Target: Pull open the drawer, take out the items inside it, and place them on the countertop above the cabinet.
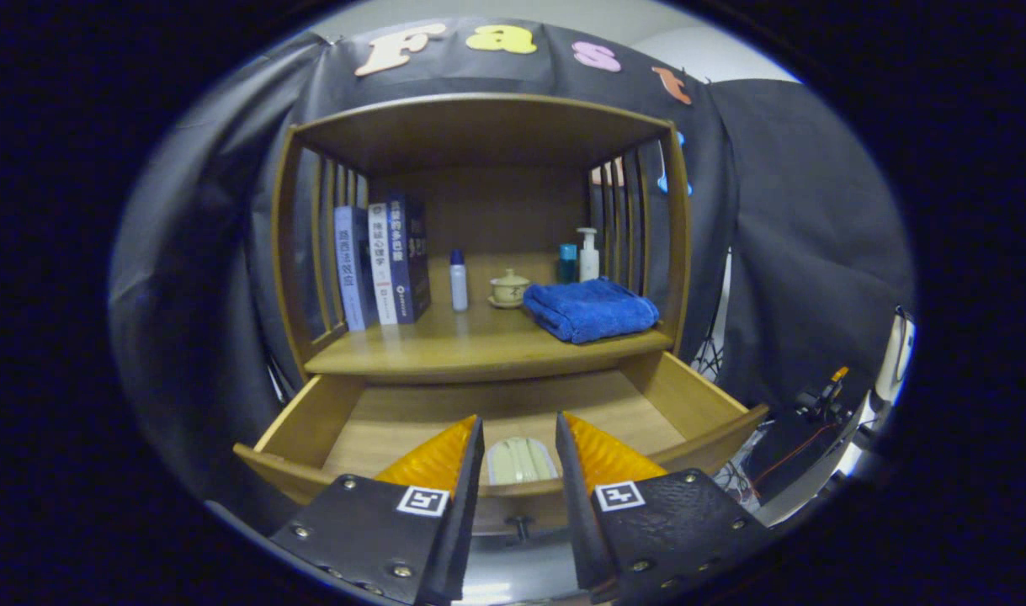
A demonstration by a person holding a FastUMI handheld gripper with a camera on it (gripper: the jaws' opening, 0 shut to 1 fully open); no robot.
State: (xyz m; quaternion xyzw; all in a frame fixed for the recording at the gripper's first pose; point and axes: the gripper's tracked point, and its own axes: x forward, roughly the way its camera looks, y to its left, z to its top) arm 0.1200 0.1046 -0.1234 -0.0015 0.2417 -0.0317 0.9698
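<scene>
You're holding the gripper [519,438] with jaws spread, gripping nothing. The pale item [521,460] is lying between the fingers, just inside the front edge of the open drawer [310,412], long axis probably running away from you. Countertop [479,349] is sitting beyond, with the blue towel [590,309] at its right edge.

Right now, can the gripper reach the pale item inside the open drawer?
Probably yes. The drawer is pulled open, the gripper is open, and the pale item lies between its fingers near the drawer's front wall, nothing covering it. That wall may hinder a low approach.
</scene>
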